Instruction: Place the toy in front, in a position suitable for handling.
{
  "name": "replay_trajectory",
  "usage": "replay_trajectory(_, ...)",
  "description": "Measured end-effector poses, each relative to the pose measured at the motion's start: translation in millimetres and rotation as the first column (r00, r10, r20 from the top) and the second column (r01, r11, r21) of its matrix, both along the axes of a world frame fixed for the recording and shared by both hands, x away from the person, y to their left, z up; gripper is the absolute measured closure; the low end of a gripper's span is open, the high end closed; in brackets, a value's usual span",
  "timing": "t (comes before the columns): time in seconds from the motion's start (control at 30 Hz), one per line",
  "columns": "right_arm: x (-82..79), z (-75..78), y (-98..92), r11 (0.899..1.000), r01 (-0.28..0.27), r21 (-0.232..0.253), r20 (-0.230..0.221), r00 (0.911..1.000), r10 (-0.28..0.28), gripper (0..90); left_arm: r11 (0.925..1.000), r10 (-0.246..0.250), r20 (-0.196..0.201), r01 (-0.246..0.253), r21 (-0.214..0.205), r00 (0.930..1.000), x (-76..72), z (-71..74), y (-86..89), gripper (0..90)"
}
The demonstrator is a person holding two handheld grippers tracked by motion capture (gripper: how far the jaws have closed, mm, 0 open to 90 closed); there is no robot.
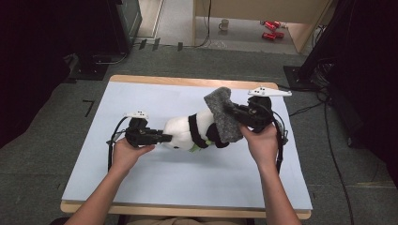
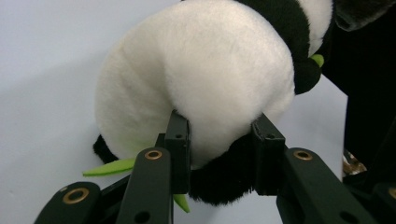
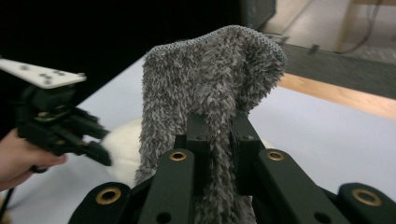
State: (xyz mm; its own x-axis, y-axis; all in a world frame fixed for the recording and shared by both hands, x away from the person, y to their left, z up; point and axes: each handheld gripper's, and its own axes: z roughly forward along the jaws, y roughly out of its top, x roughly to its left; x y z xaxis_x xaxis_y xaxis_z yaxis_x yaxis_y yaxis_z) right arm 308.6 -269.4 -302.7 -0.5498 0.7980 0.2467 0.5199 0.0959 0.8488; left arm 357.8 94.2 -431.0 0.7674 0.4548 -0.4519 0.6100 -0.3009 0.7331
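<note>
Gripping a plush panda (image 1: pixel 185 132) by its white rear end, our left gripper (image 1: pixel 165 138) lay low on the pale blue table (image 1: pixel 155 180) toward its left edge, the jaws clamped on the soft body so that the fur bulged between them, as the left gripper view showed from close up (image 2: pixel 219 88). We saw the toy stretched on its side near the middle of the table, its white rump toward the left edge and its black band and dark limbs toward the right, with a bright green leaf (image 2: pixel 109 167) poking out beneath it beside the gripper's jaws. Our right gripper (image 1: pixel 233 110) was raised above the toy's right end, nearer the far edge of the table, its jaws pinched tight on a grey fuzzy cloth (image 1: pixel 223 115) that hung down from them and draped against the panda's head end. In the right gripper view the cloth (image 3: pixel 210 88) rose in a shaggy fold above the closed jaws, with our left gripper (image 3: pixel 100 154) in the background at the white fur. We held each tool in a bare hand, the left hand (image 1: pixel 126 153) resting on the table behind its gripper and the right hand (image 1: pixel 260 143) wrapped around the handle from below. Cables trailed from both tools across the table toward its near edge. Beyond the far edge lay grey floor, where a mug (image 1: pixel 224 24) and red objects (image 1: pixel 271 29) that we could not identify sat near wooden furniture.
</note>
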Motion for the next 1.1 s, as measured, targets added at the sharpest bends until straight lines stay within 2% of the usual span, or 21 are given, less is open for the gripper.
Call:
replay_trajectory(0.1,-9.0,11.1,10.9,0.998,-0.055,0.016,0.02,0.9983,0.054,82.0,0.9999,-0.015,-0.018,0.015,-0.003,0.9997,-2.6,5.4,3.2,66.3)
replay_trajectory(0.17,-13.1,14.6,18.6,0.996,-0.088,0.016,0.029,0.9958,0.087,82.0,0.9998,-0.019,-0.002,0.019,0.009,0.9998,-5.4,8.5,4.4,66.2)
replay_trajectory(0.23,-13.3,11.6,27.0,0.993,-0.117,0.01,0.016,0.993,0.117,82.0,0.9998,-0.015,0.009,0.015,0.016,0.9999,-5.9,8.6,4.6,66.0)
replay_trajectory(0.37,-2.3,-11.0,37.1,0.992,-0.121,-0.033,-0.046,0.9918,0.12,82.0,0.9998,-0.003,0.006,0.003,0.018,1.0,-3.5,4.6,4.7,65.6)
replay_trajectory(0.47,6.3,-29.5,40.3,0.991,-0.106,-0.077,-0.09,0.991,0.099,82.0,0.9997,0.006,0.011,-0.006,0.024,0.9999,-1.8,1.6,5.0,65.2)
replay_trajectory(0.57,10.7,-40.1,42.8,0.988,-0.087,-0.124,-0.094,0.9927,0.076,81.9,0.9992,0.013,0.019,-0.014,0.038,0.9997,-0.4,-1.9,3.8,64.5)
replay_trajectory(0.7,13.4,-48.6,45.3,0.982,-0.068,-0.178,-0.078,0.9955,0.055,82.0,0.999,0.023,0.052,-0.025,0.036,0.9984,-0.9,-4.2,2.2,60.1)
replay_trajectory(0.8,15.9,-54.3,44.2,0.979,-0.049,-0.196,-0.059,0.9975,0.038,82.1,0.9991,0.014,0.1,-0.018,0.037,0.9949,-3.2,-5.0,1.9,51.0)
replay_trajectory(0.93,18.7,-57.5,41.4,0.981,-0.036,-0.19,-0.054,0.9982,0.026,82.1,0.9999,0.012,0.142,-0.014,0.009,0.9898,-4.3,-7.4,6.7,42.8)
replay_trajectory(1.0,21.6,-59.1,40.0,0.982,-0.03,-0.185,-0.05,0.9985,0.021,82.0,0.9999,0.017,0.192,-0.016,-0.006,0.9812,-6.1,-7.7,10.2,40.9)
replay_trajectory(1.1,27.1,-62.0,36.2,0.986,-0.019,-0.166,-0.056,0.9984,0.009,82.0,0.9996,0.029,0.234,-0.028,-0.007,0.9717,-8.1,-8.5,15.2,37.1)
